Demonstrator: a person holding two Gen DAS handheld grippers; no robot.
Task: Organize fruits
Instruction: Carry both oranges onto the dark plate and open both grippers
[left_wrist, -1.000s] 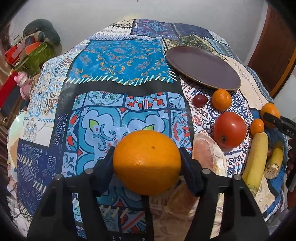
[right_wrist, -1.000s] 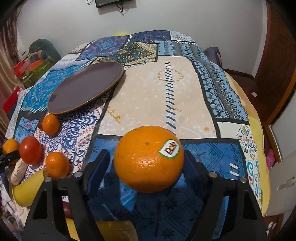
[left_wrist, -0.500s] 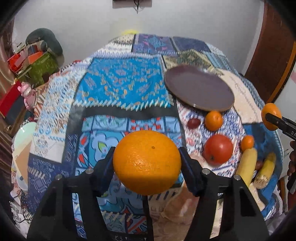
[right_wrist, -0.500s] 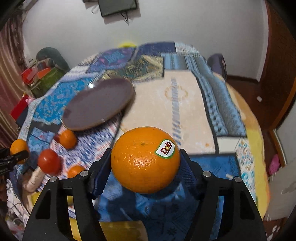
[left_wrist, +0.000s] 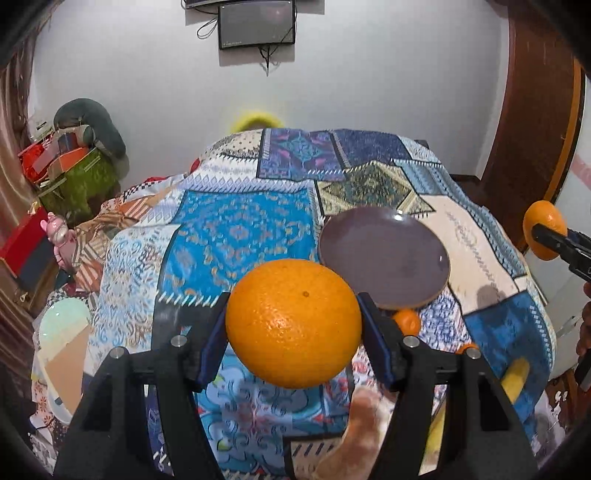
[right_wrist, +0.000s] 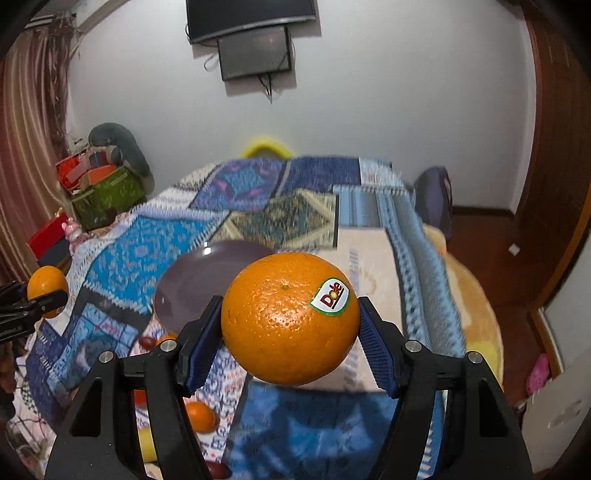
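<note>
1. our left gripper (left_wrist: 293, 325) is clamped half-wide on a plain orange (left_wrist: 293, 323), held above the patchwork cloth (left_wrist: 236, 236).
2. our right gripper (right_wrist: 290, 317) grips a stickered orange (right_wrist: 290, 317) likewise.
3. the purple plate (left_wrist: 384, 254) is empty; tangerines (left_wrist: 406, 320) and a banana (left_wrist: 515, 373) remain unsorted.

Left gripper (left_wrist: 293, 325) carries one orange (left_wrist: 293, 323) above the near part of the bed (left_wrist: 240, 229); right gripper (right_wrist: 290, 319) carries the stickered orange (right_wrist: 290, 317) off to its right. Beyond them the plate (left_wrist: 388, 254) lies on the quilt. Small oranges (left_wrist: 406, 320) sit just near of its rim, a banana (left_wrist: 515, 374), I think, nearer right. Boxes (left_wrist: 70, 173) stand far left, a screen (left_wrist: 256, 22) on the far wall.
</note>
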